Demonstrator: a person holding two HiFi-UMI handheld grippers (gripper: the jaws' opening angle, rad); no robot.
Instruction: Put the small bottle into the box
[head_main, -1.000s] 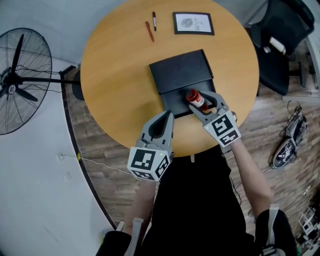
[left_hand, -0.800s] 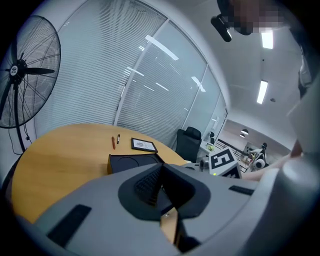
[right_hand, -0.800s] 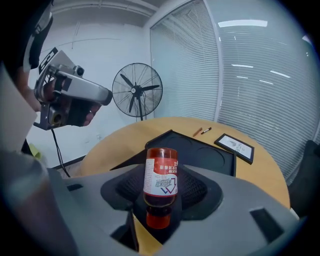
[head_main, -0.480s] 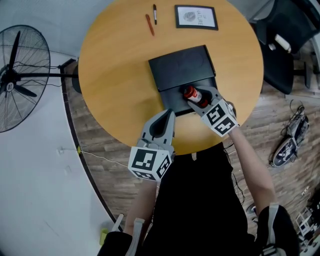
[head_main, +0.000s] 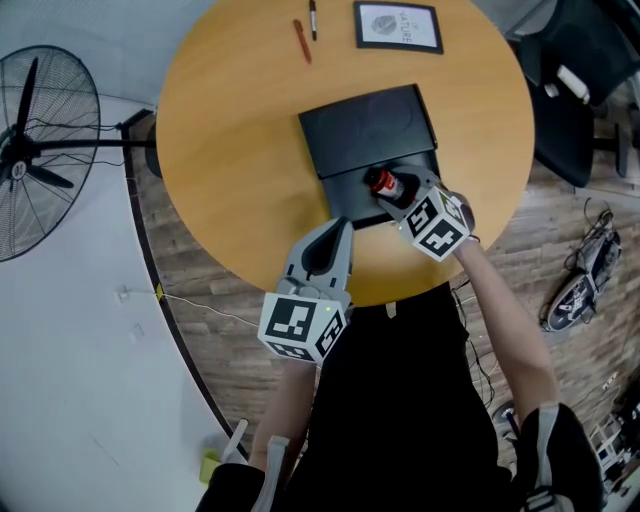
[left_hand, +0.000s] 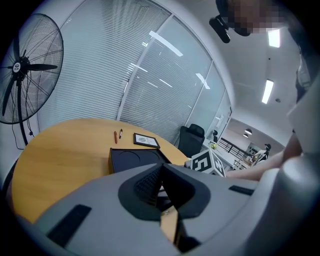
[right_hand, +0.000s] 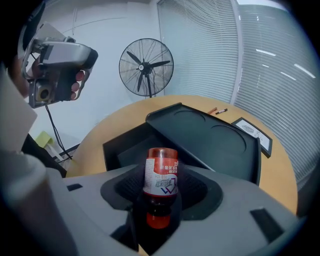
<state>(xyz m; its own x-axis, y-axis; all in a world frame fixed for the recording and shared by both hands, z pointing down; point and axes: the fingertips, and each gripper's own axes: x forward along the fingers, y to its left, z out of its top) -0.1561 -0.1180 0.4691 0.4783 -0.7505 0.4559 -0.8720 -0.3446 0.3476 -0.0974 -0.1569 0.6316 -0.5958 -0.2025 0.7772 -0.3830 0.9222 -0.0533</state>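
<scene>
The small bottle (head_main: 385, 184) has a red cap and a red-and-white label. My right gripper (head_main: 398, 194) is shut on it, holding it over the near part of the open black box (head_main: 352, 200). In the right gripper view the bottle (right_hand: 161, 181) sits between the jaws, cap toward the camera, with the box's tray (right_hand: 131, 148) just beyond and the lid (right_hand: 215, 137) lying open behind. My left gripper (head_main: 324, 243) hangs shut and empty above the table near its front edge, left of the box. The left gripper view shows the shut jaws and the box (left_hand: 134, 159) ahead.
On the round wooden table (head_main: 230, 150) lie a red pen (head_main: 301, 41), a black pen (head_main: 313, 18) and a framed card (head_main: 398, 26) at the far side. A standing fan (head_main: 30, 150) is at the left, and a black chair (head_main: 580, 80) at the right.
My right gripper has carried the bottle a little forward and farther over the box. The left gripper has stayed in place.
</scene>
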